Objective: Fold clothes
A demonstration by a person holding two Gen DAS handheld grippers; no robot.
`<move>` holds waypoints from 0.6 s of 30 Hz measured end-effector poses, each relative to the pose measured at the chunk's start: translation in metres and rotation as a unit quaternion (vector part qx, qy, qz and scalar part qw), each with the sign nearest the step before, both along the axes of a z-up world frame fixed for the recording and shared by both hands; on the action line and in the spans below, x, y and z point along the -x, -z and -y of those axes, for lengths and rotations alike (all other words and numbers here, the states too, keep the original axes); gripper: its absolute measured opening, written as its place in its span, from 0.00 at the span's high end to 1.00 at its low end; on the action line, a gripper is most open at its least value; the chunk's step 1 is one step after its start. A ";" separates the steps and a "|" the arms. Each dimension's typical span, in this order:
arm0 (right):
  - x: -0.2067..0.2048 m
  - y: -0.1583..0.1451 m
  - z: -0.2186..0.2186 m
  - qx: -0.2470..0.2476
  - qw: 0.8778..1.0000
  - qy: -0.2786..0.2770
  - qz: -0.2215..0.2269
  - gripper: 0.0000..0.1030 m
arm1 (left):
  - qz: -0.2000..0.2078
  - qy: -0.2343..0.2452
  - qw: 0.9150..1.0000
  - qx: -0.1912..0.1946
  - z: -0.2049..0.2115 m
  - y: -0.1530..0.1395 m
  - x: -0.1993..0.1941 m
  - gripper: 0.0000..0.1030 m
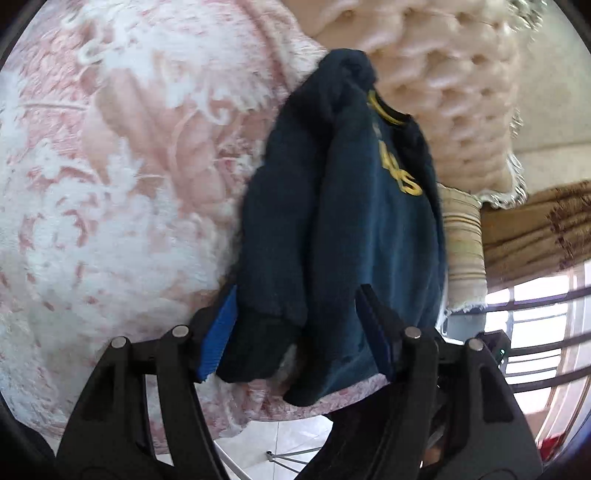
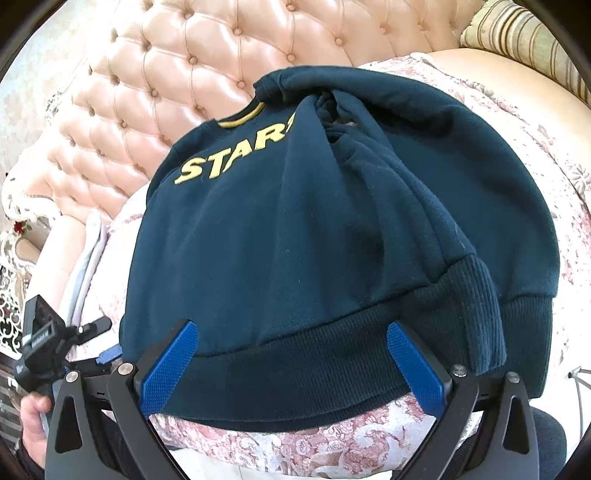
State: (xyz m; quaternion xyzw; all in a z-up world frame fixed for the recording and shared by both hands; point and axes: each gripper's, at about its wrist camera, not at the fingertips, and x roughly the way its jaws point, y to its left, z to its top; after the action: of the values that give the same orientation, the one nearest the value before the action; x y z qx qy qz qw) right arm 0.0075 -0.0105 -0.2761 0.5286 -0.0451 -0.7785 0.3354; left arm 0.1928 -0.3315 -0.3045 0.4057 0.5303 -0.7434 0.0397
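A dark teal sweatshirt with yellow "STAR" lettering lies on a pink and white floral bedspread, its sleeves folded in over the body. In the left wrist view my left gripper stands open at the near end of the garment, its blue pads either side of a dark ribbed sleeve cuff without squeezing it. In the right wrist view my right gripper is open wide over the ribbed hem, one blue pad at each side. At the left edge a hand holds the other gripper beside the sweatshirt.
A tufted pink headboard rises behind the collar. A striped pillow lies at the far right. The bed's edge runs just under both grippers, with tiled floor and a tripod leg below. A barred window is at the right.
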 end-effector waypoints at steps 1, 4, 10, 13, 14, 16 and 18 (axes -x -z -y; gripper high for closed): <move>-0.001 0.000 -0.001 0.005 1.000 -0.002 -0.006 0.00 | -0.005 0.001 1.000 -0.013 0.000 0.001 0.000 0.35; -0.004 0.001 -0.004 0.014 1.000 -0.010 -0.017 0.00 | -0.031 -0.001 0.998 -0.052 0.004 0.003 -0.002 0.42; -0.006 0.001 -0.005 0.021 1.000 -0.011 -0.021 0.00 | -0.042 -0.020 0.994 -0.096 0.011 0.016 -0.009 0.68; -0.006 0.000 -0.005 0.019 0.999 -0.012 -0.023 0.00 | -0.031 -0.032 0.994 -0.096 0.013 0.020 -0.007 0.68; -0.007 0.000 -0.005 0.021 0.999 -0.012 -0.022 0.00 | -0.028 -0.039 0.994 -0.097 0.014 0.021 -0.006 0.68; -0.006 0.001 -0.006 0.025 0.999 -0.011 -0.020 0.00 | -0.016 -0.042 0.995 -0.094 0.015 0.023 -0.003 0.68; -0.005 0.001 -0.007 0.030 0.999 -0.009 -0.017 0.00 | -0.002 -0.041 0.995 -0.089 0.014 0.026 0.001 0.81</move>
State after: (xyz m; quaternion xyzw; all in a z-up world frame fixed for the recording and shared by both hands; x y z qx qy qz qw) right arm 0.0127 -0.0035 -0.2772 0.5050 -0.0578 -0.7826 0.3593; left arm 0.1914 -0.3460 -0.3300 0.3841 0.6106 -0.6918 0.0335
